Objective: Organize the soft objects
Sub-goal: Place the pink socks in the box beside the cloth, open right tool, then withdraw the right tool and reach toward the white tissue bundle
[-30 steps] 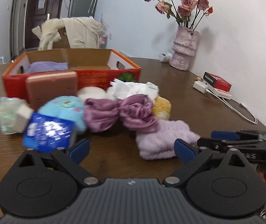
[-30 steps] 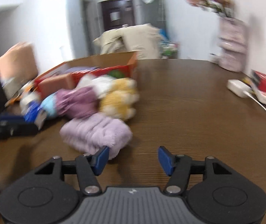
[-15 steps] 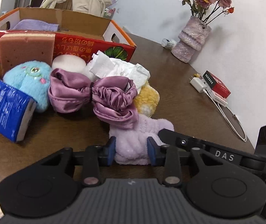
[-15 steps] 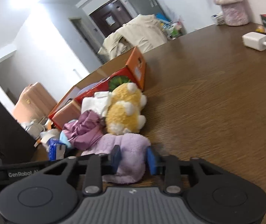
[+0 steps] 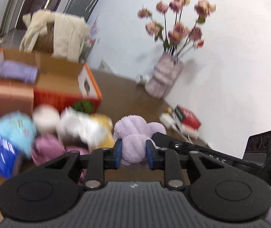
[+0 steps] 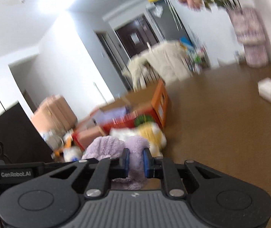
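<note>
With both the left gripper (image 5: 132,153) and right gripper (image 6: 136,161) clenched on the lilac towel (image 5: 135,133), pulling apart risks it slipping free short of the box (image 5: 59,79) at upper left.

Both tongs look alike: a ribbed grey body flanked by two black round housings with shallow discs, black linkage arms pinned by silver screws, and blue pads on the fingers. The left tongs (image 5: 132,153) appear in the right wrist view with white "GenRobot.AI" lettering; the right tongs (image 6: 136,160) match. Bare skin shows at the left edge
</note>
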{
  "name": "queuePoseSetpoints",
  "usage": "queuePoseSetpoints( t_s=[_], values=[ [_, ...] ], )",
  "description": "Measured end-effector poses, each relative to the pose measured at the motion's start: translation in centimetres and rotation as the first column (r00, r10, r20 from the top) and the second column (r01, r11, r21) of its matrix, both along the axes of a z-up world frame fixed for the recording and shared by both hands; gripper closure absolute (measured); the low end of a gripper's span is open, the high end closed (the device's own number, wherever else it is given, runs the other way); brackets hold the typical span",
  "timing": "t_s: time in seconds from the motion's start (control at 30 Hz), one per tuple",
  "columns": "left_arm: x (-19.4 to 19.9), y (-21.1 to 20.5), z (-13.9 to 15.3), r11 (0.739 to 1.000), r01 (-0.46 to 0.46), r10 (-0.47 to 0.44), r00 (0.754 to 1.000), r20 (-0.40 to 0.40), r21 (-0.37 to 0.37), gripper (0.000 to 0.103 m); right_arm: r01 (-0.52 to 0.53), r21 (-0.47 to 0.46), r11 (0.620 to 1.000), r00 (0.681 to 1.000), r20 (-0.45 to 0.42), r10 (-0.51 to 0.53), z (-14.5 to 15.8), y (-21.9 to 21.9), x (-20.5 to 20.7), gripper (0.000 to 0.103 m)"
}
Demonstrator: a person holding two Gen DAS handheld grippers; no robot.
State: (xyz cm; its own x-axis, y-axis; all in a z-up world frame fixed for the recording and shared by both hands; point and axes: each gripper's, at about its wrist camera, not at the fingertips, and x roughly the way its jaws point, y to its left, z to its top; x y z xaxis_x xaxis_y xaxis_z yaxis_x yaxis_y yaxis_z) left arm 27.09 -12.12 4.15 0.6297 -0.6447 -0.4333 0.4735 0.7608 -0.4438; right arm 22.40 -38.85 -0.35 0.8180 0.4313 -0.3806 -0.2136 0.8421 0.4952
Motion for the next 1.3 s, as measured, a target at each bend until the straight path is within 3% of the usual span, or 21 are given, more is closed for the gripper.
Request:
queuePoseSetpoints(
  t_s=[0.13,0.3,0.47,0.63,0.73,0.8,0.87,0.9,1.0,1.13,1.23,1.3],
  values=[
    [5.2,1.5,3.2,1.0,-0.015,0.016,0.997,0.081,-0.013,0.077,-0.018,-0.01,1.0,0.996,0.083,0.019,3.4,0.9,3.4,0.089],
    [15.3,2.6,5.6,0.998,-0.062,0.058,0.993,0.106,0.028,0.077,-0.043,-0.037,0.998,0.994,0.104,0.046,7.1,2.9,13.7,0.089],
    [27.7,3.0,3.0,0.992,-0.113,0.115,0.993,-0.035,0.047,0.077,-0.03,-0.112,0.993,1.0,-0.009,0.029,7.1,5.4,26.9,0.089],
    [34.9,3.3,-2.6,0.991,-0.129,0.134,0.97,-0.202,0.039,0.076,-0.029,-0.233,0.972,0.982,-0.187,-0.015,3.0,7.7,37.3,0.088],
    [35.9,3.2,-4.7,0.987,-0.143,0.157,0.962,-0.224,0.08,0.072,-0.028,-0.351,0.936,0.976,-0.213,-0.051,0.8,9.1,39.8,0.088],
    [36.0,3.1,-5.1,0.976,-0.174,0.2,0.954,-0.223,0.131,0.067,-0.051,-0.401,0.915,0.971,-0.233,-0.048,-0.2,10.1,40.8,0.083],
    [36.0,3.4,-4.8,0.972,-0.196,0.22,0.954,-0.205,0.132,0.059,-0.051,-0.457,0.888,0.968,-0.242,-0.069,-0.9,10.8,41.5,0.076],
    [35.8,3.7,-4.5,0.971,-0.198,0.221,0.955,-0.199,0.132,0.053,-0.042,-0.472,0.881,0.968,-0.237,-0.081,-1.1,10.9,41.7,0.075],
    [35.0,4.0,-3.3,0.968,-0.196,0.222,0.959,-0.177,0.155,0.052,-0.014,-0.457,0.889,0.971,-0.22,-0.098,-1.0,10.7,41.1,0.062],
    [32.8,4.4,-0.2,0.957,-0.207,0.235,0.963,-0.129,0.201,0.05,0.016,-0.415,0.91,0.979,-0.177,-0.098,1.8,9.4,39.2,0.054],
    [30.1,5.2,3.0,0.951,-0.221,0.241,0.968,-0.073,0.215,0.037,0.027,-0.397,0.917,0.986,-0.139,-0.089,4.7,8.5,37.1,0.051],
    [27.5,5.7,5.1,0.945,-0.233,0.245,0.969,-0.023,0.231,0.034,0.042,-0.396,0.917,0.99,-0.106,-0.091,7.0,7.6,35.1,0.043]
  ],
)
